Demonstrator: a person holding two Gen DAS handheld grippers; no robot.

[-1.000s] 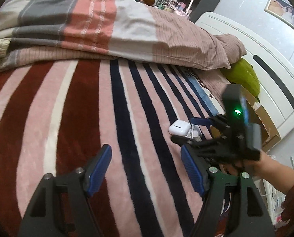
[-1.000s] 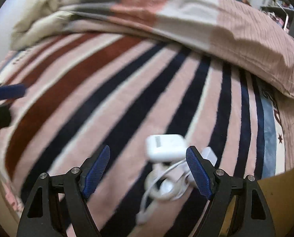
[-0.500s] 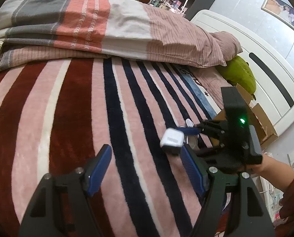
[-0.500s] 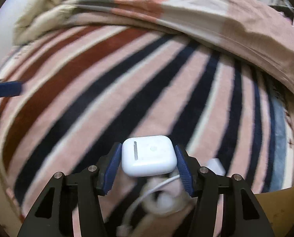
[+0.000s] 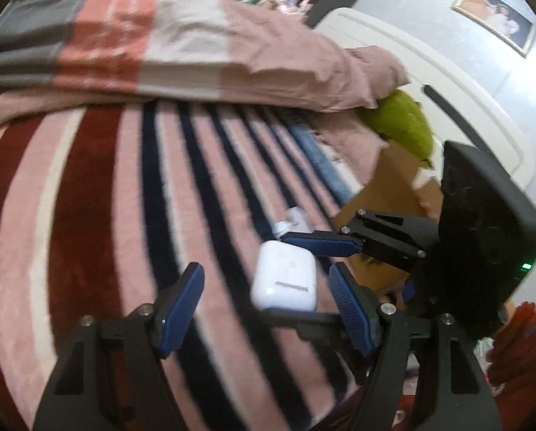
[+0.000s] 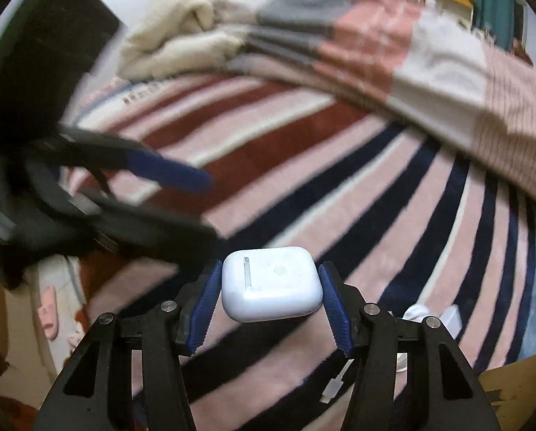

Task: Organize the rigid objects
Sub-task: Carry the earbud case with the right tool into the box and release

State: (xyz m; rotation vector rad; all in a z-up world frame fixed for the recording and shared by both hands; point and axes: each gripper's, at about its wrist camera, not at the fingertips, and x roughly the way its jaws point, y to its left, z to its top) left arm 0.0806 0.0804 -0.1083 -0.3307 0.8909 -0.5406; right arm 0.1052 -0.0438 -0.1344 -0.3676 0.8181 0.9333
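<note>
Right claw (image 6: 271, 296) has it: both blue ribbed pads (image 6: 206, 303) are pressed flat against the sides of the small white rounded plastic earbud case (image 6: 271, 292), and the case sits clear of the bedding, hinge strip facing the right wrist camera. From the left wrist view the same case (image 5: 285, 276) hangs just ahead of the left claw (image 5: 268, 305), nearer its right-hand pad, with the right claw (image 5: 303, 276) reaching in from the right, one blue finger along the case's top edge.

The left claw is spread wide and grips nothing, its blue pads (image 5: 181, 305) standing well apart over the blanket. In the right wrist view it (image 6: 174, 194) shows as a blurred black shape with a blue tip, up on the left of the held case.

Below lies the fluffy striped blanket in pink, dark red, navy and white (image 6: 339, 165), covering the bed. On it, low right behind the right claw, sit a white charger plug and coiled white cable (image 6: 451, 318). At the far side a folded quilt in grey, salmon and white blocks (image 5: 142, 46) is heaped. To the right, a brown cardboard box (image 5: 390, 190) rests beside a lime-green cushion (image 5: 404, 125) and the white headboard (image 5: 429, 82).
</note>
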